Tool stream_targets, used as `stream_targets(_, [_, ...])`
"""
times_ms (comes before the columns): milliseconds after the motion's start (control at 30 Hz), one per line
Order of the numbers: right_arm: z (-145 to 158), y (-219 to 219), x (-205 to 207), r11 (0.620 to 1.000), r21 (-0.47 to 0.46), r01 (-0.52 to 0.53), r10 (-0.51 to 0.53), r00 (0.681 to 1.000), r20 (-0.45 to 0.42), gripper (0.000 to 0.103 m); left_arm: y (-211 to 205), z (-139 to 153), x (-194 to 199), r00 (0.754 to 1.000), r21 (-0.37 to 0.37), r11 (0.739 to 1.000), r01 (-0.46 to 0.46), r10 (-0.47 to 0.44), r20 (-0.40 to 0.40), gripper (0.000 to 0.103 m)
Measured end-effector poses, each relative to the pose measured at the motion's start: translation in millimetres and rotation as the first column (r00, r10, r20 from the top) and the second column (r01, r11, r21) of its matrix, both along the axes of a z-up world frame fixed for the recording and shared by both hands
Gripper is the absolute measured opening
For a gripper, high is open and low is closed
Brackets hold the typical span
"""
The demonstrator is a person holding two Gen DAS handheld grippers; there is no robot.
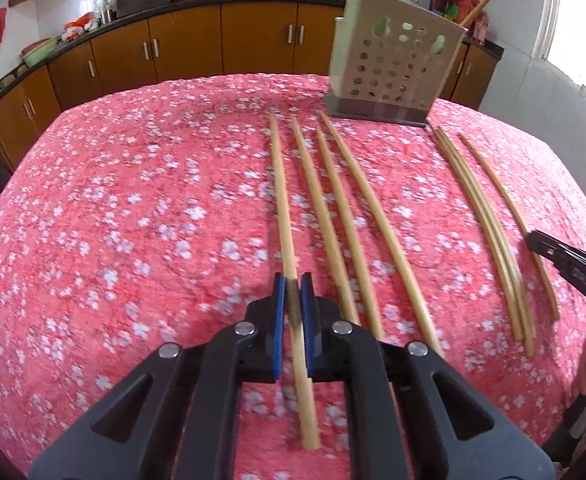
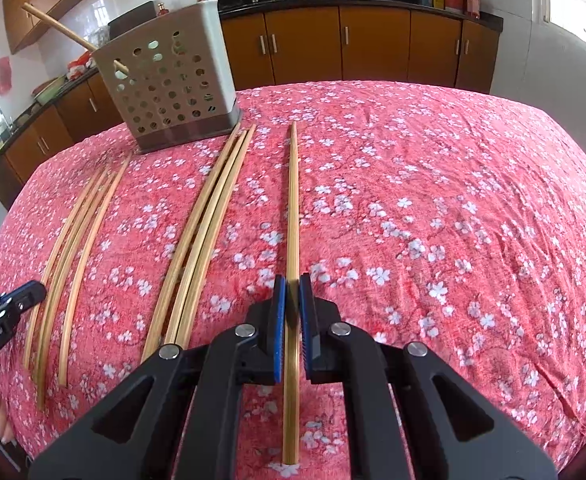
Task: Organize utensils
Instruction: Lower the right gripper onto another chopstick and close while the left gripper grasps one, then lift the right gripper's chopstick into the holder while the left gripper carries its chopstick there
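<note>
Both tools are pinched down, each on one chopstick. Left tool (image 1: 293, 292) grips the leftmost chopstick (image 1: 283, 200) of a group of four; the stick runs straight out ahead between the blue pads, butt end trailing back under the tool. Right tool (image 2: 292, 294) grips the lone rightmost chopstick (image 2: 292, 200) the same way, along the tool's own line.

Perforated holder (image 1: 393, 68) stands upright at the far side of the tabletop (image 1: 133, 200), ahead and to the right of the left tool, ahead and to the left of the right one. Two sticks already lean inside it.

Long axes of both held sticks point roughly toward the far edge, tips nearest the holder. My reading: each must be lifted and tipped upright to drop in at the top. The right tool looks nearer to it.

Loose sticks: three more beside the left tool's pick (image 1: 345, 220); a tight bundle of three (image 2: 201, 220) between the tools, its tips just short of the holder's base. They lie flat, below any lifting path. Pink floral cloth covers everything; kitchen cabinets (image 2: 373, 48) behind.
</note>
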State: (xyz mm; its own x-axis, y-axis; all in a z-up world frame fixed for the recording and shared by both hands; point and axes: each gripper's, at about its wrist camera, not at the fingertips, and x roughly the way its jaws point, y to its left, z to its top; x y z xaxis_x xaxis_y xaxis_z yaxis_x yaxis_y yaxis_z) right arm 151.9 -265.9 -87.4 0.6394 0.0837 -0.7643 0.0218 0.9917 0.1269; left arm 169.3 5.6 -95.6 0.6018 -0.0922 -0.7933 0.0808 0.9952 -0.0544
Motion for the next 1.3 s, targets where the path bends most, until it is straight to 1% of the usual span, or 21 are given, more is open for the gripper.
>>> stream_targets(133, [0, 0, 1, 1.000, -0.017, -0.011, 0.011, 1.000, 0.007, 0.008, 20, 1, 15, 0.998, 0.007, 0.998, -0.055, 0.055, -0.004, 0.008])
stream_targets(233, [1, -4, 12, 1.000, -0.030, 0.005, -0.004, 1.000, 0.009, 0.008, 37, 0, 27, 0.996, 0.008, 0.996, -0.094, 0.094, 0.002, 0.008])
stream_targets(367, [2, -17, 31, 0.997, -0.048, 0.057, -0.056, 0.998, 0.012, 0.008, 54, -2, 37, 0.993, -0.021, 0.993, -0.116, 0.117, 0.018, 0.009])
stream_targets(467, [1, -27, 41, 0.996, -0.045, 0.083, -0.083, 0.996, 0.012, 0.008, 63, -2, 37, 0.993, -0.067, 0.991, -0.117, 0.119, 0.024, 0.009])
stream_targets(567, [1, -32, 43, 0.995, -0.028, 0.091, -0.091, 0.996, 0.012, 0.008, 67, -2, 35, 0.992, -0.088, 0.989, -0.118, 0.121, 0.024, 0.009])
stream_targets(767, [1, -28, 43, 0.995, -0.042, 0.091, -0.091, 0.996, 0.012, 0.008, 64, -3, 36, 0.992, -0.065, 0.991, -0.119, 0.120, 0.025, 0.010])
stream_targets(1300, [0, -29, 42, 0.995, -0.028, 0.091, -0.091, 0.996, 0.012, 0.009, 64, -1, 36, 0.992, -0.089, 0.989, -0.122, 0.124, 0.023, 0.010])
